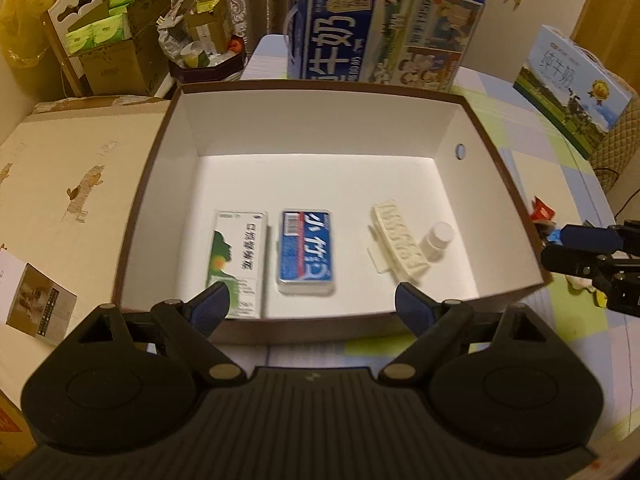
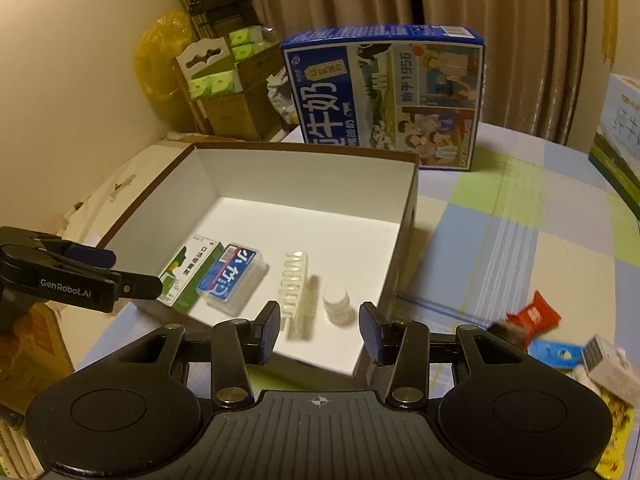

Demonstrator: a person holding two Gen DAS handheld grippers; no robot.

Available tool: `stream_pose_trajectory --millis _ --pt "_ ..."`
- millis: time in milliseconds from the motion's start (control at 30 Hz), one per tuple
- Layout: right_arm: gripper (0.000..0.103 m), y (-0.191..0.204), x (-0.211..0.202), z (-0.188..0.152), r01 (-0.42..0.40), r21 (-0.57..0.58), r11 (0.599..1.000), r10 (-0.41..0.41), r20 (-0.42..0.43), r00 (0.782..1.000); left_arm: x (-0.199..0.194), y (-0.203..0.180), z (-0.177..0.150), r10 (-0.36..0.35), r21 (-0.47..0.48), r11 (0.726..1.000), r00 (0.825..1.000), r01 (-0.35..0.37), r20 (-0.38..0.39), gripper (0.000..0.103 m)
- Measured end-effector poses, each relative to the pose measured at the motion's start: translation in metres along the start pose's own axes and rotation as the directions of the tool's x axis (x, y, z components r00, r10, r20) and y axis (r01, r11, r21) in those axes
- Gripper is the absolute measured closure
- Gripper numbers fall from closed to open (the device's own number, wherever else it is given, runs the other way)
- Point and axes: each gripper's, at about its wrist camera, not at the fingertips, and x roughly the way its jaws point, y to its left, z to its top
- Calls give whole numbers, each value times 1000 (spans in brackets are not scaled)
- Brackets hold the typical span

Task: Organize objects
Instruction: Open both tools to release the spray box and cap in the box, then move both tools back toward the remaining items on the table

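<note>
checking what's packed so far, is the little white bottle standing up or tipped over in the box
Standing upright. The white bottle rests on its base on the floor of the box, cap up, beside the cream hair clip.

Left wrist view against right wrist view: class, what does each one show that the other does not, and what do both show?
Only the left wrist view shows the round hole in the storage box wall and the photo card beside the box. Only the right wrist view shows the blue packet lying among the loose snacks on the tablecloth. Both show the storage box, holding the green medicine box, blue tin, white hair clip and small white bottle, with the blue milk carton behind.
</note>
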Motion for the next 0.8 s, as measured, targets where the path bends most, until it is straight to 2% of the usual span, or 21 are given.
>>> stream_pose_trajectory --millis 600,800 --pt "62 -28 -42 -39 -22 65 998 22 -1 1000 -16 -63 -27 -24 42 999 1000 24 -12 15" --pt "62 -45 -60 -56 -4 88 996 4 8 1000 -13 -91 -33 -51 72 996 998 53 -34 15"
